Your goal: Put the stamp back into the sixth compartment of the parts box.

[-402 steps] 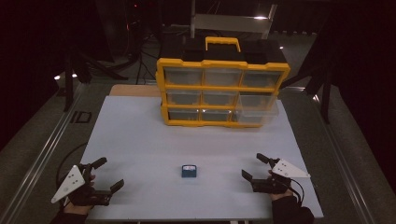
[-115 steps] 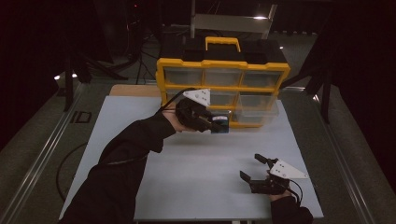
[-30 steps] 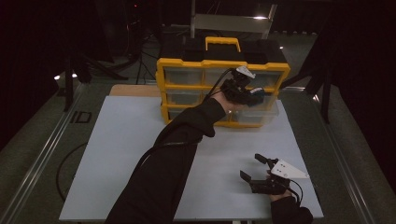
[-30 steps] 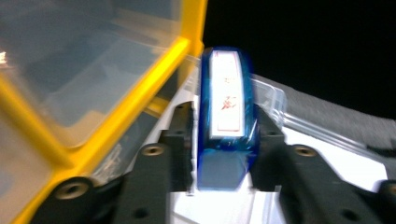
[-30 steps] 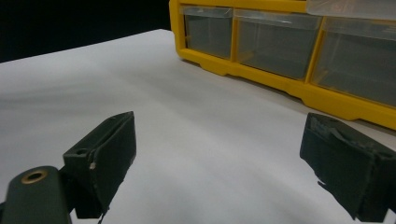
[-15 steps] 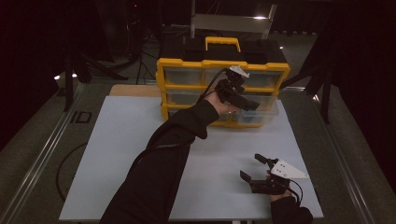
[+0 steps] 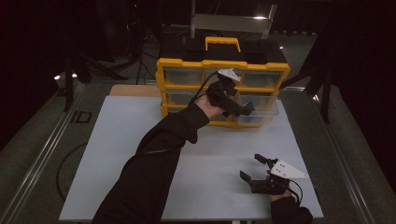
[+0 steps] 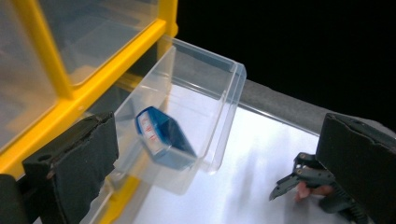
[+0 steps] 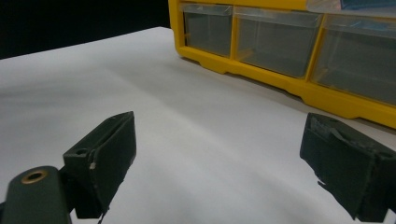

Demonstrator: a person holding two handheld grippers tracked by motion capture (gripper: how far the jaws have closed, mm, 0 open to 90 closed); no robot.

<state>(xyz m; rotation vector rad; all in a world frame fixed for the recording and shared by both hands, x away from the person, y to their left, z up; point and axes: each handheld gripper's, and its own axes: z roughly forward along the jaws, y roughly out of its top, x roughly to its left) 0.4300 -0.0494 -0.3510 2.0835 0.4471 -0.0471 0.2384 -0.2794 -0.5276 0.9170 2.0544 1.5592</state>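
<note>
High view has the left gripper [image 7: 245,109] stretched out over the white table [image 7: 116,154] to the yellow drawer cabinet [image 7: 223,66], held at the pulled-out clear drawer [image 7: 261,117] on the cabinet's right side, middle row, while the right gripper [image 7: 256,169] rests low on the table near the front edge, well apart from the cabinet. Left gripper view looks along two black jaws that stand wide apart, with nothing between the pads; the small blue box [image 8: 161,137] lies tilted inside the clear drawer [image 8: 205,112], leaning against the drawer's bottom and near wall, its pale label with red marks facing up toward the camera. The box sits beyond the left-hand jaw and does not touch either pad. The drawer juts out from the yellow frame [image 8: 88,88] over the table. Farther off in the same view, the other gripper [image 8: 299,179] shows on the white surface, its fingers spread. Right gripper view shows its own two black jaws [image 9: 233,163] wide apart as well, empty, hovering just above or resting on the white table [image 9: 196,121], and pointing toward the bottom row of clear drawers in the yellow cabinet [image 9: 261,70]. A sliver of blue [image 9: 369,3] shows at the top edge, up in the open drawer
</note>
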